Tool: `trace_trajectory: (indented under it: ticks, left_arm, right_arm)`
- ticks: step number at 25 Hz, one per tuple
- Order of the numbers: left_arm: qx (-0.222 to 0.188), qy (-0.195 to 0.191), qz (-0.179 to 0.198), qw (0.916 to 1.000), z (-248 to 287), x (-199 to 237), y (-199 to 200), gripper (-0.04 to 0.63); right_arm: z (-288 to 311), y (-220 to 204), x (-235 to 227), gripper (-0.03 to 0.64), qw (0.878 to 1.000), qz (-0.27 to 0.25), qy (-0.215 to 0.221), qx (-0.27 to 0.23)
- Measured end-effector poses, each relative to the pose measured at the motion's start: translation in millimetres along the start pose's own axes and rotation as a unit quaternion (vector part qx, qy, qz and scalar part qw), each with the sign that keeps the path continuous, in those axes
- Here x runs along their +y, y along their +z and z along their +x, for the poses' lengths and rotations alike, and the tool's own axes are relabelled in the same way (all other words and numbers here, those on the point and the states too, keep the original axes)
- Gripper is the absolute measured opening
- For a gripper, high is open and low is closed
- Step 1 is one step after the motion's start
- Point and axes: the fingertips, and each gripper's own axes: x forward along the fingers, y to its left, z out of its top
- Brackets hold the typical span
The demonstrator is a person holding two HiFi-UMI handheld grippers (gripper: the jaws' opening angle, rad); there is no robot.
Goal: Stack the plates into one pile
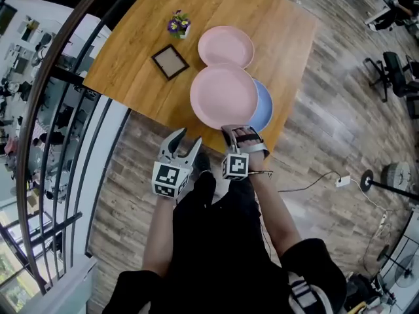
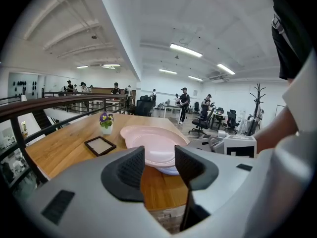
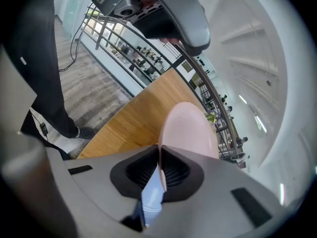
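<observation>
Pink plate (image 1: 224,97) in right gripper (image 3: 159,168)

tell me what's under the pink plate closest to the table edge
A blue plate lies under the near pink plate. Only its right-hand crescent shows in the head view. The rest is covered, so whether anything else sits beneath cannot be seen.

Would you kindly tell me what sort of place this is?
Most likely an open-plan office, perhaps on an upper level: office chairs stand beyond the wooden table, strip lights line the ceiling, and a railing runs beside the table.
</observation>
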Motion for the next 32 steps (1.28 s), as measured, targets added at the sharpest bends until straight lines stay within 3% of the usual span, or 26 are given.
trace_trajectory:
  ticks: [16,24,32]
  left_arm:
    - [0.013,-0.063,0.025,0.9976,32.3,-39.0,0.7,0.201]
    - [0.015,-0.064,0.024,0.9975,27.9,-29.6,-1.8,0.2]
    - [0.016,-0.064,0.026,0.9975,25.5,-19.6,-3.7,0.201]
  right_arm:
    - [-13.8,-71.5,32.1,0.035,0.995,0.061,0.017,0.071]
    - [-5.8,-73.1,53.1,0.037,0.992,0.083,0.041,0.082]
    - [6.3,-74.6,55.9,0.043,0.991,0.096,0.03,0.092]
